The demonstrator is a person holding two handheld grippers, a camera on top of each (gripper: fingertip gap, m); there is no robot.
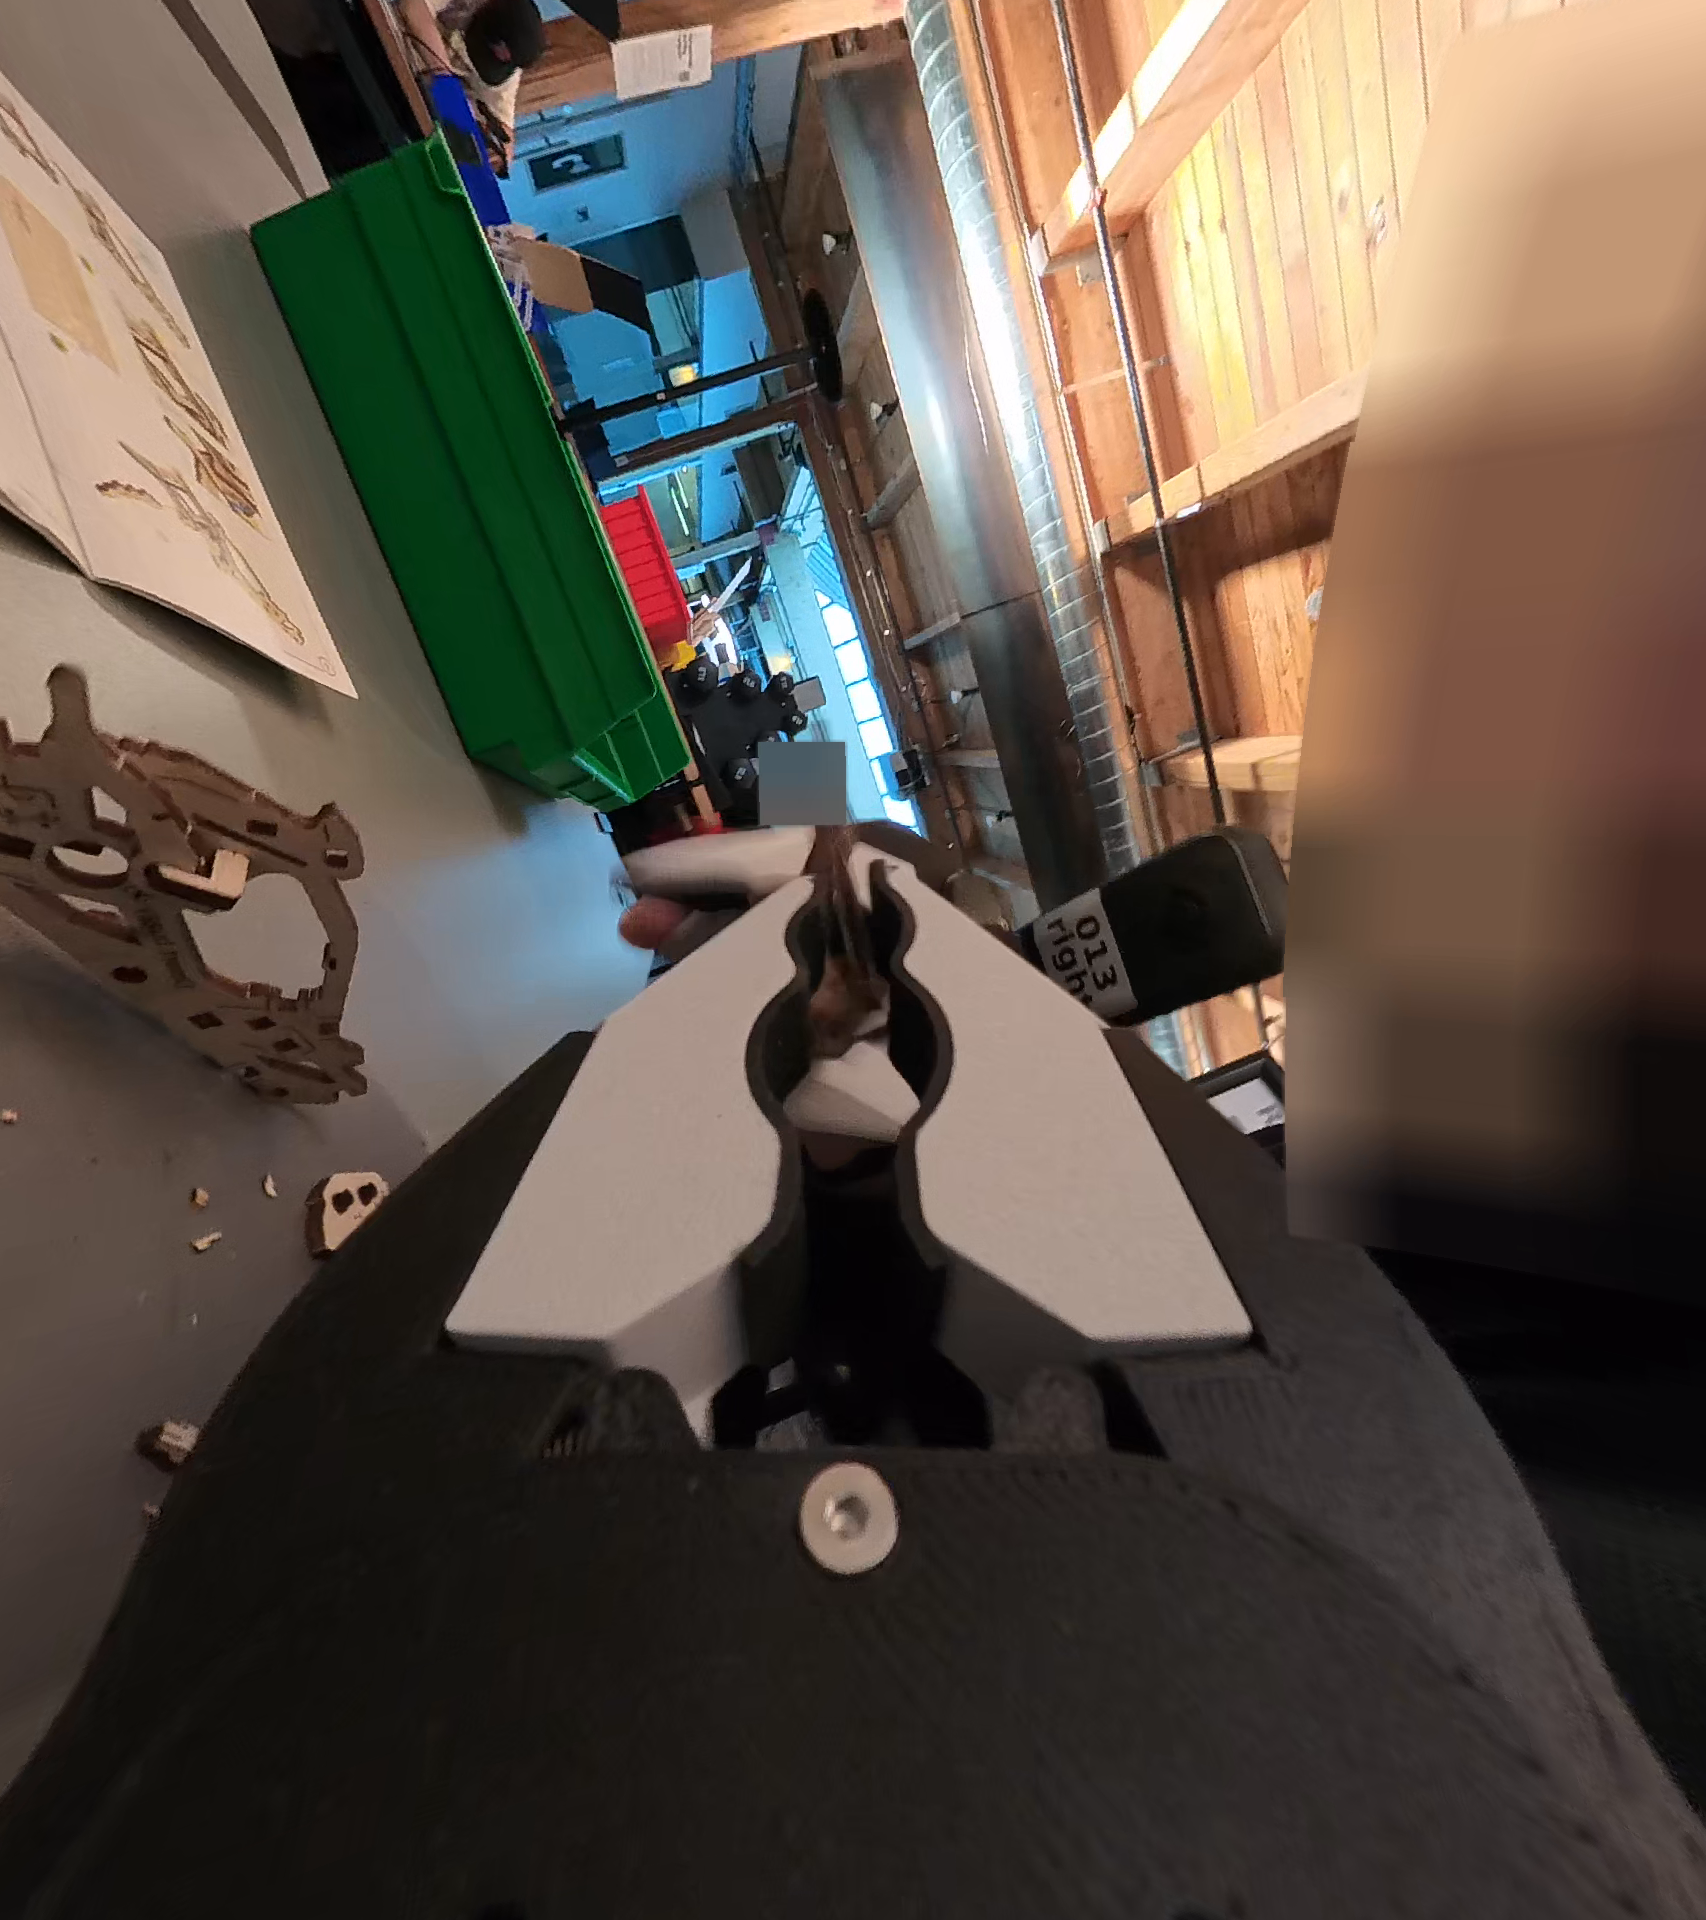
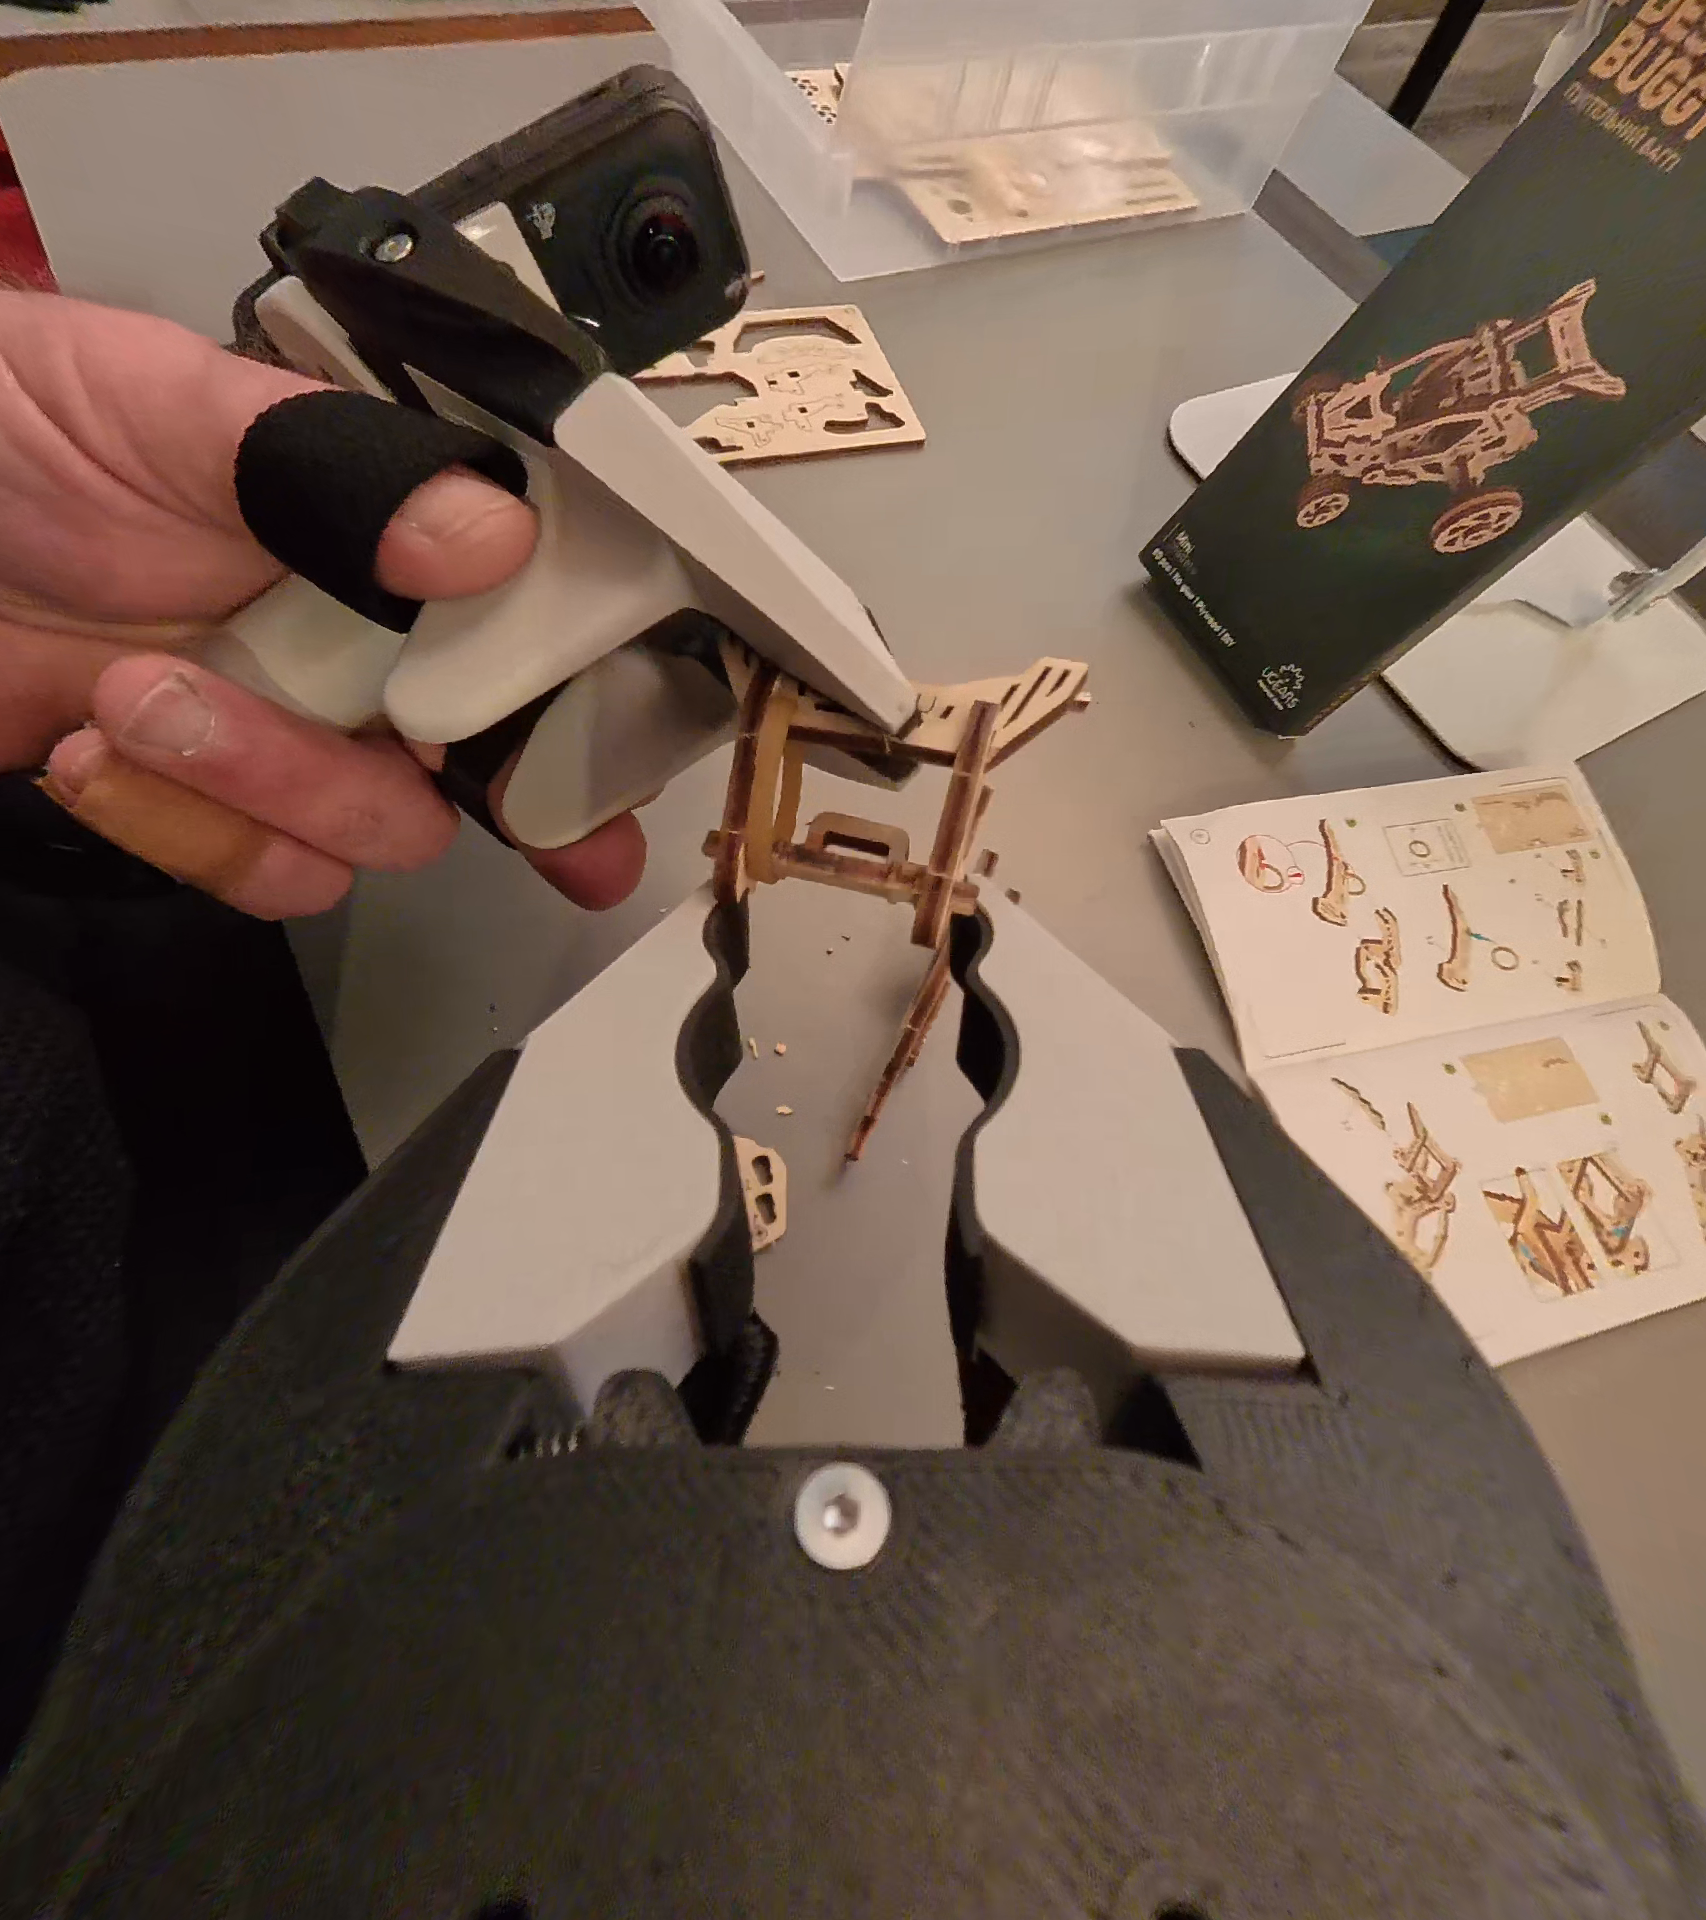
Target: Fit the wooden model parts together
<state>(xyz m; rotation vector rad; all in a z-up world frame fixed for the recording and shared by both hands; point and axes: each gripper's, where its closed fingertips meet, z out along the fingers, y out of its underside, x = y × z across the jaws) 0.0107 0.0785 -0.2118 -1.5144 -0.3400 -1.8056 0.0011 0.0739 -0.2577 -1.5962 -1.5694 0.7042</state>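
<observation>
Holding the wooden model frame between them, both grippers are working above the grey table. The right gripper is presenting its jaws apart, with its fingertips bracketing the lower cross-piece of the frame; whether they are pressing on the wood cannot be told. A long strut is hanging down from the frame between the fingers. The left gripper is reaching in from above, its jaws closed down on the upper plate of the frame, and a person's hand is squeezing its handle.

In my judgement, the step is being done well if the left grip is staying firm while the right closes squarely on the cross-piece, pushing tabs straight into slots without twisting the thin wood.

Lying below the frame are wood crumbs and a small loose part. The instruction booklet is lying open to the right. Farther off, a punched parts sheet, the product box and a clear plastic bin are standing well apart from the work. Nothing is obstructing it, though the dangling strut is risking a snag.
</observation>
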